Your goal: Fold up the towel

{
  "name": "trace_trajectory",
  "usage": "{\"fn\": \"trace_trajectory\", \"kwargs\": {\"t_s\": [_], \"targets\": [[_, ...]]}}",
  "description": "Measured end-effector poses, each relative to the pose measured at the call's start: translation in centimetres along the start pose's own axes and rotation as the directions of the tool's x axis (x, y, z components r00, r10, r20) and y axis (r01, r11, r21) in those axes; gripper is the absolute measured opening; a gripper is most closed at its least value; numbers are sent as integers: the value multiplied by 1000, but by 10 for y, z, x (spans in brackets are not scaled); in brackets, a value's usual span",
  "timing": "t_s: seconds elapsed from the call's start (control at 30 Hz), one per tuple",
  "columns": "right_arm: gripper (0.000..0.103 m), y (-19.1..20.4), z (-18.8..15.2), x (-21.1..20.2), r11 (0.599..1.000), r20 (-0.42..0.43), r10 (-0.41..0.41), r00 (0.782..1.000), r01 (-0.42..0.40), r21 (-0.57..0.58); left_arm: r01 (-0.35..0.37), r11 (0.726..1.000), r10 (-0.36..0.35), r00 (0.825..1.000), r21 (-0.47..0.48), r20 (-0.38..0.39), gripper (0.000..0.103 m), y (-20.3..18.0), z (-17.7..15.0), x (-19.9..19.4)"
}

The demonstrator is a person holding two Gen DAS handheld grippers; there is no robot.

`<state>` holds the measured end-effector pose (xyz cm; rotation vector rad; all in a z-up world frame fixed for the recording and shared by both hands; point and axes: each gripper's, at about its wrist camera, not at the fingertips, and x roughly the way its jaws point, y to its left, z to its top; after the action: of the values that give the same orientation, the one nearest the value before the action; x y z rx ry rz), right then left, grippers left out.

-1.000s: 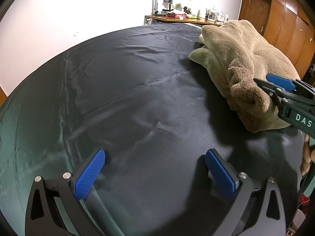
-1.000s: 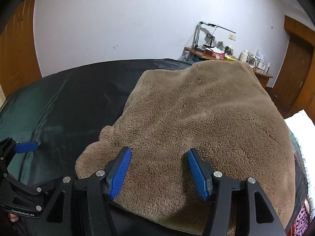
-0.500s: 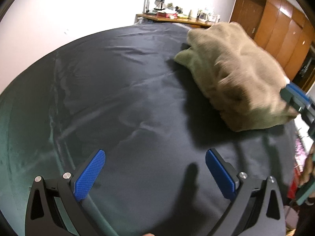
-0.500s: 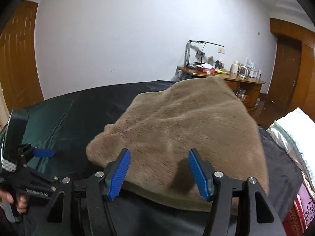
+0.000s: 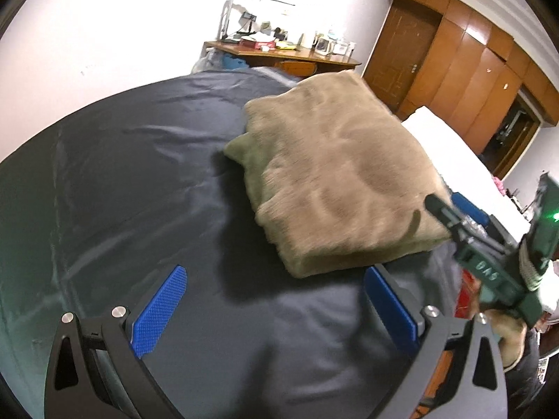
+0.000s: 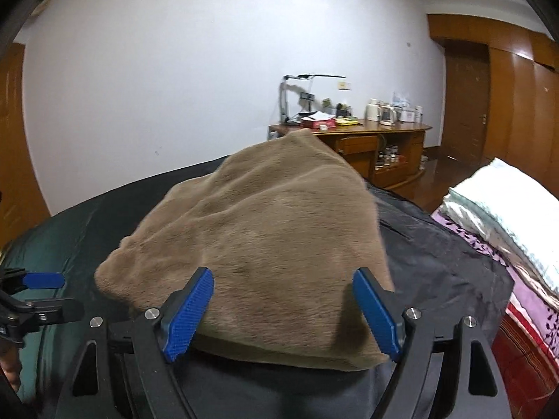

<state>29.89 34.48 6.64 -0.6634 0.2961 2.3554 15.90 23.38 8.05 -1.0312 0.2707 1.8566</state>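
A tan plush towel (image 5: 335,174) lies folded in a thick stack on the dark bedsheet (image 5: 132,181), right of centre in the left wrist view. It fills the middle of the right wrist view as the towel (image 6: 265,237). My left gripper (image 5: 276,309) stands open over bare sheet, just short of the towel's near corner. My right gripper (image 6: 283,310) is open too, its blue pads either side of the towel's near edge with nothing pinched. From the left wrist view the right gripper (image 5: 454,206) shows at the towel's right corner.
A wooden desk (image 6: 353,139) with a lamp, kettles and boxes stands against the white wall beyond the bed. Brown wardrobe doors (image 5: 464,70) fill the right side. Folded bedding (image 6: 503,209) lies right of the sheet. A hand (image 5: 506,338) holds the right gripper.
Both grippers have pulled back and up from the towel. The right gripper's pads, earlier resting on the plush, have spread wider apart. The towel lies flatter and squarer.
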Motion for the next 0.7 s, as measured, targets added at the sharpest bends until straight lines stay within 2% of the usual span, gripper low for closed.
{"fn": "trace_trajectory", "kwargs": {"t_s": [0.27,0.4,0.53,0.7], "targets": [[84,-34,-3,2,997,-6,-41,999,42,71,11,1000,-11,1000,-2,-1,102,-13,10,14],[85,-39,-3,7,997,-15,-32,999,33,74,11,1000,-11,1000,-8,-8,102,-19,15,22],[85,-36,-3,3,998,16,-56,998,55,40,-4,1000,4,1000,-6,-22,102,-23,17,29],[85,-44,0,-1,996,36,-74,997,72,60,9,1000,-9,1000,-7,0,102,-24,18,29]]}}
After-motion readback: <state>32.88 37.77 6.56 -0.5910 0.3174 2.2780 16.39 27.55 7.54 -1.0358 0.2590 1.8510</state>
